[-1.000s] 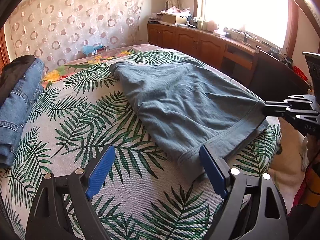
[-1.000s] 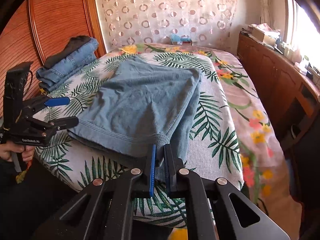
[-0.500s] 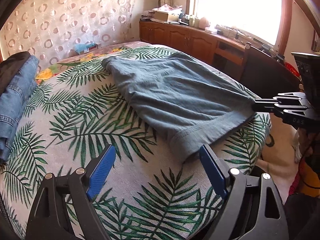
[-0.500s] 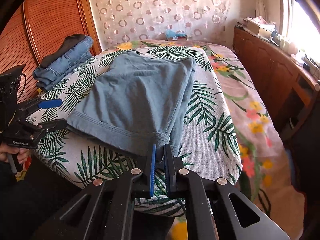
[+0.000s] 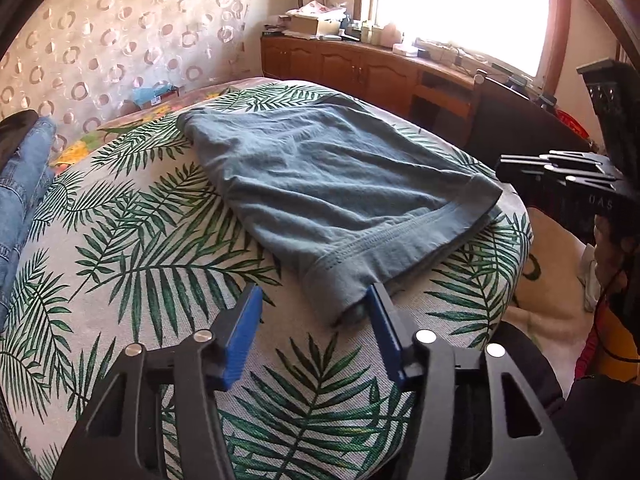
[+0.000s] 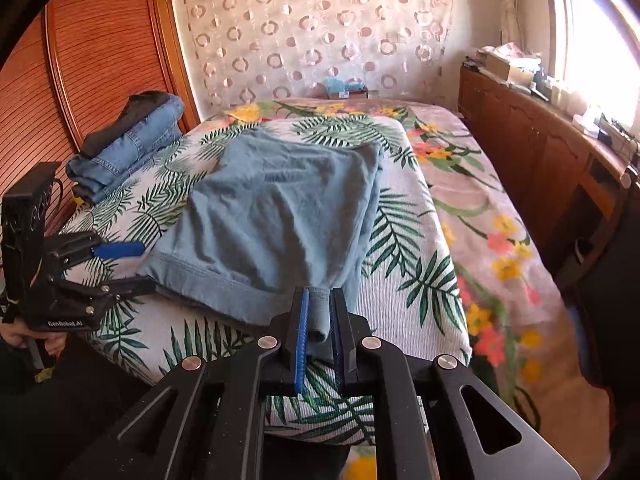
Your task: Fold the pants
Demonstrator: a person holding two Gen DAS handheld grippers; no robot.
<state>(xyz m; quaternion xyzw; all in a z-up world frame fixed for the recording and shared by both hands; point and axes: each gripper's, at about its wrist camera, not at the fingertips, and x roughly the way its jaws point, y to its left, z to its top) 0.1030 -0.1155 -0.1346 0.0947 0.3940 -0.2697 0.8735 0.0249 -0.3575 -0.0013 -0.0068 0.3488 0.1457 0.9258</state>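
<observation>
We see the pants [image 6: 276, 216] as a soft, faded blue-grey cloth, folded flat and lightly wrinkled, with a stitched hem band along the near edge, lying on the palm-leaf bedspread [image 5: 132, 248] of the bed. Our right claw [image 6: 319, 322] is clamped on their near corner at 6 o'clock. Our left claw [image 5: 312, 334] stands wide apart beside the other hem corner, at 5 o'clock in its own view.
</observation>
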